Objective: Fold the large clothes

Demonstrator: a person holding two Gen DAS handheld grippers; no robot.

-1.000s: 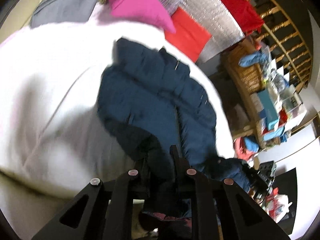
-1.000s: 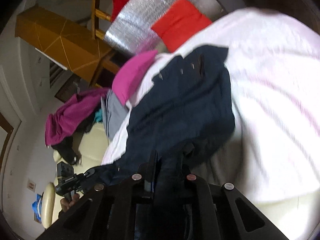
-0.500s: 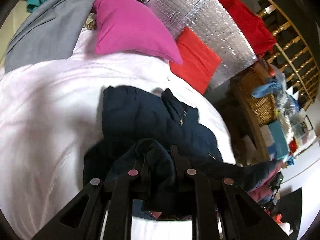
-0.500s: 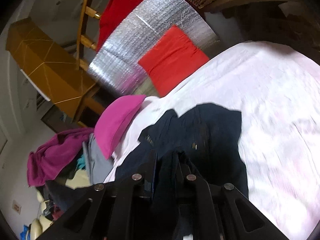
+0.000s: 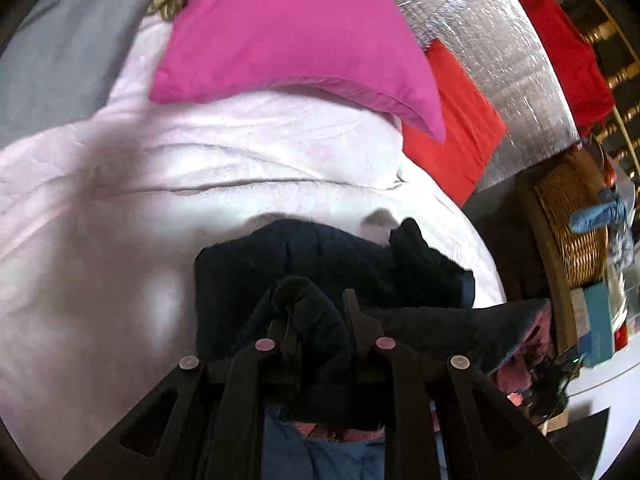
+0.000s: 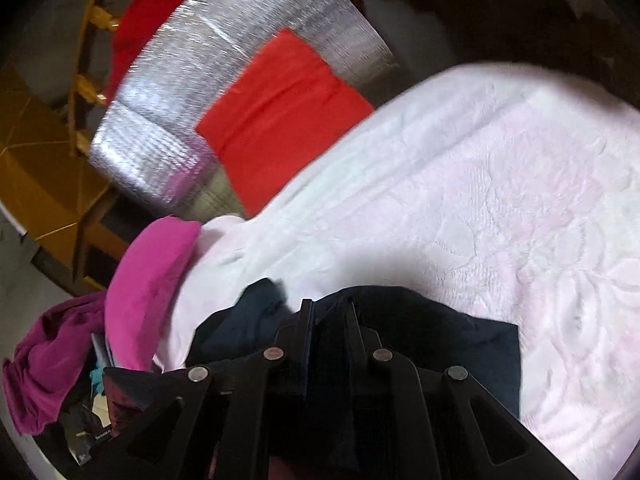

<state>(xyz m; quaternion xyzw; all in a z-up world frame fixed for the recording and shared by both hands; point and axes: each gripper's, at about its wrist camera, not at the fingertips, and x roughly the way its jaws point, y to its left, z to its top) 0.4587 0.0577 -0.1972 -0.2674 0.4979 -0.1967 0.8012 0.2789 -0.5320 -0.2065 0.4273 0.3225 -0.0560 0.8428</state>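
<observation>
A dark navy padded jacket (image 5: 320, 256) lies on the pale pink quilted bed cover (image 5: 120, 200). My left gripper (image 5: 316, 312) is shut on a bunched fold of the jacket that bulges between its fingers. In the right wrist view the jacket (image 6: 440, 320) spreads under my right gripper (image 6: 328, 312), which is shut on a pinch of the same dark fabric. Both grippers hold their edges low over the rest of the jacket, which is doubled up beneath them.
A magenta pillow (image 5: 288, 28) and a red pillow (image 5: 460, 128) lie at the head of the bed against a silver foil panel (image 5: 480, 20). A grey cloth (image 5: 60, 48) lies far left. A wicker basket (image 5: 576, 216) stands right. Purple clothes (image 6: 48, 360) are piled at the left.
Both grippers have carried the jacket's near edge forward toward the pillows, folding it over itself. The visible jacket area has shrunk and the pillows loom closer.
</observation>
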